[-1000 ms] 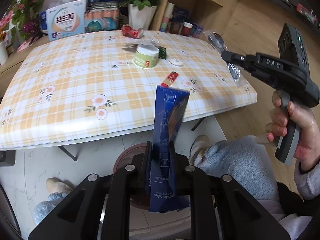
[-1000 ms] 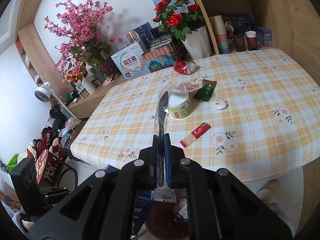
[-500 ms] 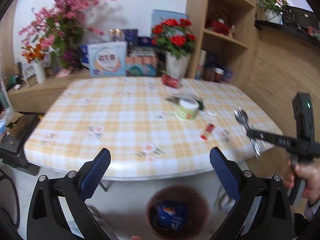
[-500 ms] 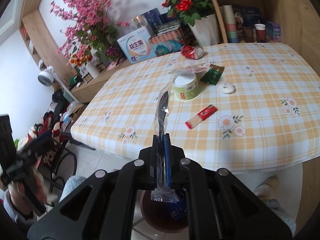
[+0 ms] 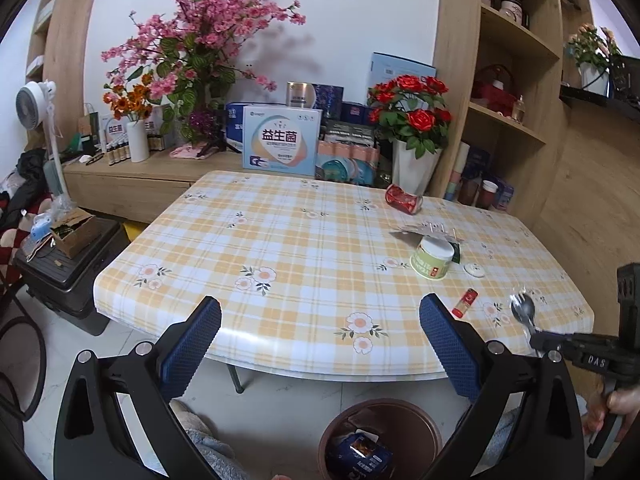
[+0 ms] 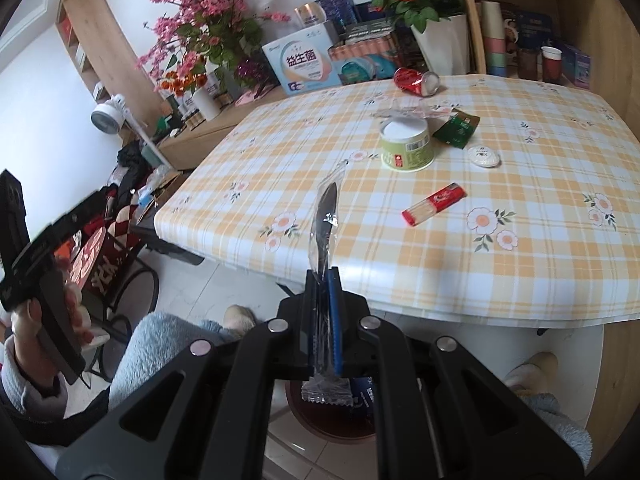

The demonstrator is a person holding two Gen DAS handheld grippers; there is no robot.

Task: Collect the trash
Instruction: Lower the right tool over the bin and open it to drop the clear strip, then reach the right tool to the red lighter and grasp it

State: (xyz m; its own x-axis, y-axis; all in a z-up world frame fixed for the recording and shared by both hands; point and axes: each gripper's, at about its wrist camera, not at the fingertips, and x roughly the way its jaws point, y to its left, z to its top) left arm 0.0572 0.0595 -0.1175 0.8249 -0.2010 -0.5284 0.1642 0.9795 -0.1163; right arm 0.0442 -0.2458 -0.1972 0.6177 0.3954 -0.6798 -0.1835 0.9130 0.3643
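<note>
**A:** Progress check? Looks partway. Blue packet already down in the brown bin on the floor, just off the near edge of the tabletop.

**B:** Yep. Left gripper empty, fingers spread wide, nothing between them. Right gripper with fingers pressed together on a clear-wrapped plastic spoon, held right above the bin. Probably next to drop.

**A:** Still lots left up top though: crushed red can at the far side, green cup mid-table, dark green sachet just right of it, small white round lid, red stick packet nearer.

**B:** Plus a clear wrapper right behind the cup. Roughly a quarter done.
</note>
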